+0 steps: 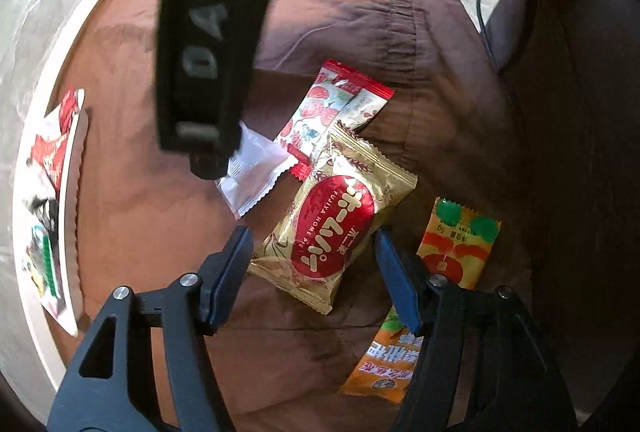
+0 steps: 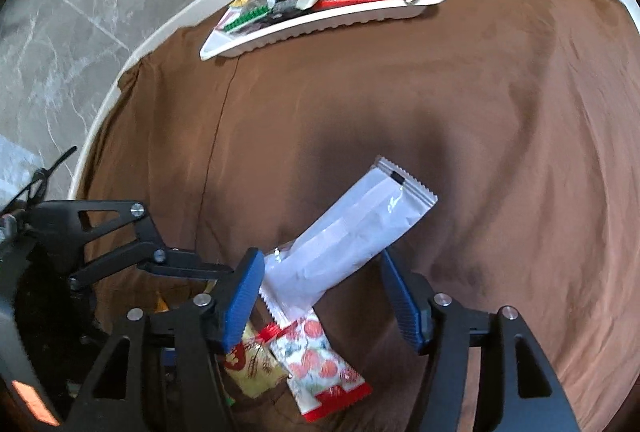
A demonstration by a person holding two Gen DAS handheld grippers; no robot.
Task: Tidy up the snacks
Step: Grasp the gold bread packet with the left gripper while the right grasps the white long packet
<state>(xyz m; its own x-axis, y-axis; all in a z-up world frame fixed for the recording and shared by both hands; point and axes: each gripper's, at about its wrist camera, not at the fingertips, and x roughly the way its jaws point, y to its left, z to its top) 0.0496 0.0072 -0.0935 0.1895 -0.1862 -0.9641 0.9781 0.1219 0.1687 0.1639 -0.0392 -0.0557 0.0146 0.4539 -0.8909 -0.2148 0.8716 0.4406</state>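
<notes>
Left gripper (image 1: 314, 252) sits at the lower middle of the left wrist view with its 2 blue pads spread wide on either side of the gold foil pie packet with a red oval label (image 1: 334, 222), holding nothing. Just above that packet lies the red-and-white strawberry-print wrapper (image 1: 334, 112), partly tucked under it, and the plain white sachet (image 1: 252, 170) lies to its left under the other gripper's black arm. At lower right, 2 orange sachets (image 1: 460, 244) rest on the brown tablecloth (image 1: 140, 172), while the white plastic tray (image 1: 64, 200) shows at the far left edge. In the right wrist view, the right gripper (image 2: 320, 296) is likewise wide and empty, its pads bracketing the lower half of the white sachet, which crosses the frame centre diagonally and overlaps the strawberry wrapper at the bottom. The tray, already loaded with several packets, sits at the upper middle, well apart. Both tools crowd 1 small pile, so they could collide; closing on overlapped wrappers could drag a neighbour along, and slick foil may slip from the pads.
</notes>
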